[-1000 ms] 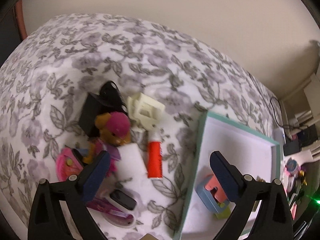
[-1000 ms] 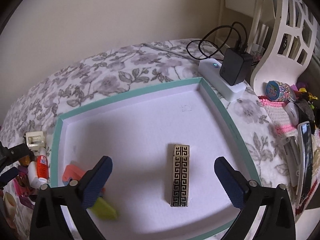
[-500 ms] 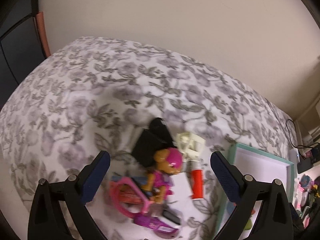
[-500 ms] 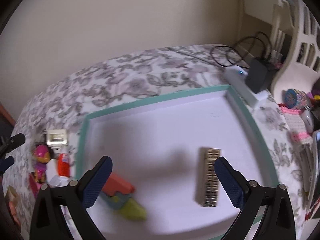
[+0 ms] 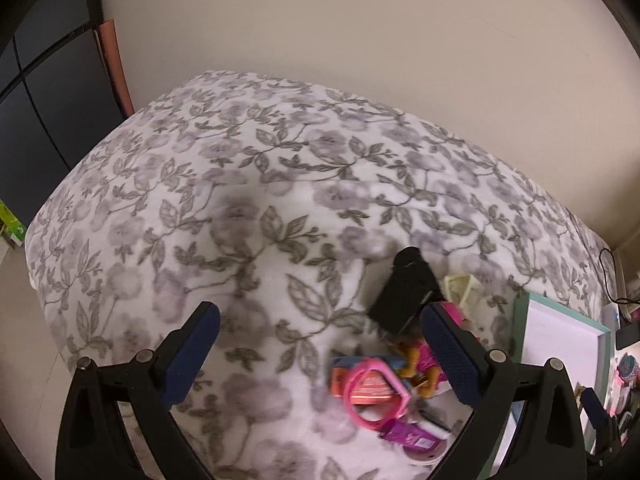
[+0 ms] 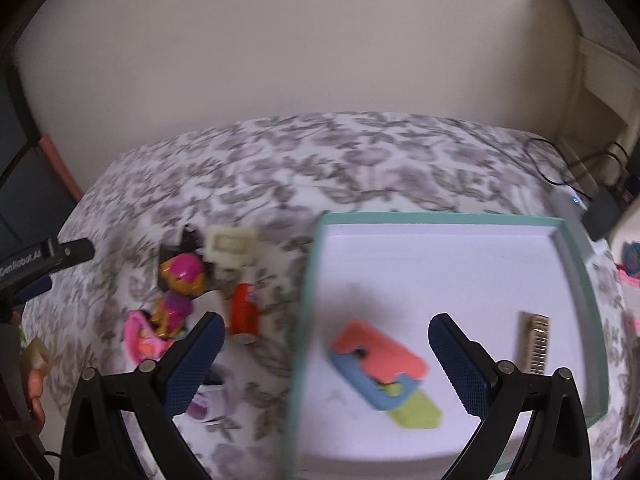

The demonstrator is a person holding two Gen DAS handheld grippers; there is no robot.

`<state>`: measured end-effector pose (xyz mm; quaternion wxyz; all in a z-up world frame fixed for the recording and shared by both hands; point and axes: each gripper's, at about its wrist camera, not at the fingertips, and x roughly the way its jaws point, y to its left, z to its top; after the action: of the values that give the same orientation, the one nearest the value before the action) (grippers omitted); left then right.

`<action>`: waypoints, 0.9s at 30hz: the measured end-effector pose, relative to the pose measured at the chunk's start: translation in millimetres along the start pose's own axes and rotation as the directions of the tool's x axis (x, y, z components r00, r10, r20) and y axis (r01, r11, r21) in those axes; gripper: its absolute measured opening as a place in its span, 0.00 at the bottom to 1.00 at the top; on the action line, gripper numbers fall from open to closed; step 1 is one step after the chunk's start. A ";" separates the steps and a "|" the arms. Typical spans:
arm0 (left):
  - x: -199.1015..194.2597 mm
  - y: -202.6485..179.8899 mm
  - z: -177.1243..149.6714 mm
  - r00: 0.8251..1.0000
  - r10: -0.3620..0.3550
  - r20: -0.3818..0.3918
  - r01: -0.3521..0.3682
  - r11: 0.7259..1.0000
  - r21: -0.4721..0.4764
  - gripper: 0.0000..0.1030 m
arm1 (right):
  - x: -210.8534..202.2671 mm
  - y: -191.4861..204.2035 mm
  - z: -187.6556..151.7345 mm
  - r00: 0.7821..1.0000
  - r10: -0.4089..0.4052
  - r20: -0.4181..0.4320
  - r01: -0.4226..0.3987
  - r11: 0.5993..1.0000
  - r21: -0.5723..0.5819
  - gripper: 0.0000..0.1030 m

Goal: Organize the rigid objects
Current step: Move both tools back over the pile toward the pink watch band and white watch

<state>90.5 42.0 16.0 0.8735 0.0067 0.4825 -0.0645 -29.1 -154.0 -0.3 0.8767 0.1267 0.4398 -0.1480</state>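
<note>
A teal-rimmed white tray (image 6: 316, 280) lies on a floral bedspread (image 5: 240, 208); it also shows in the left wrist view (image 5: 520, 344). In it are a coral, blue and lime toy (image 6: 380, 368) and a gold patterned lighter (image 6: 534, 342). Left of the tray is a pile: a pink-capped doll (image 6: 180, 280), a red tube (image 6: 242, 312), a cream plastic piece (image 6: 232, 246), a black item (image 5: 404, 296) and pink glasses (image 5: 376, 392). My left gripper (image 5: 320, 352) is open and empty above the bedspread, left of the pile. My right gripper (image 6: 324, 364) is open and empty above the tray's left rim.
A white power strip with a black charger (image 6: 600, 212) and cables lies beyond the tray's far right corner. White furniture (image 6: 600, 60) stands at the right. A dark cabinet (image 5: 48, 100) is beyond the bed's left end. The other gripper (image 6: 36, 264) shows at the left.
Both grippers have pulled back, up and swung left. The left view now centres on bare bedspread with the pile at right; the right view now takes in the pile beside the tray.
</note>
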 end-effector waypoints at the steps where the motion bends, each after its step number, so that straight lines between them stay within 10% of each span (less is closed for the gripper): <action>1: 1.2 3.9 -0.5 1.000 0.000 -0.010 0.000 1.000 -0.005 0.97 | 3.4 9.0 -1.3 1.000 0.009 -0.016 -0.010 1.000 -0.023 1.00; 27: 49.1 6.5 -37.2 0.948 -0.100 -0.302 0.095 0.995 -0.032 0.97 | 62.0 91.6 -64.4 0.949 0.023 -0.315 -0.112 0.957 -0.267 1.00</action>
<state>85.8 46.0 -45.6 0.7851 -0.0145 0.6108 -0.1016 -7.1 -55.8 -79.4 0.8108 0.0373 0.5832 -0.0321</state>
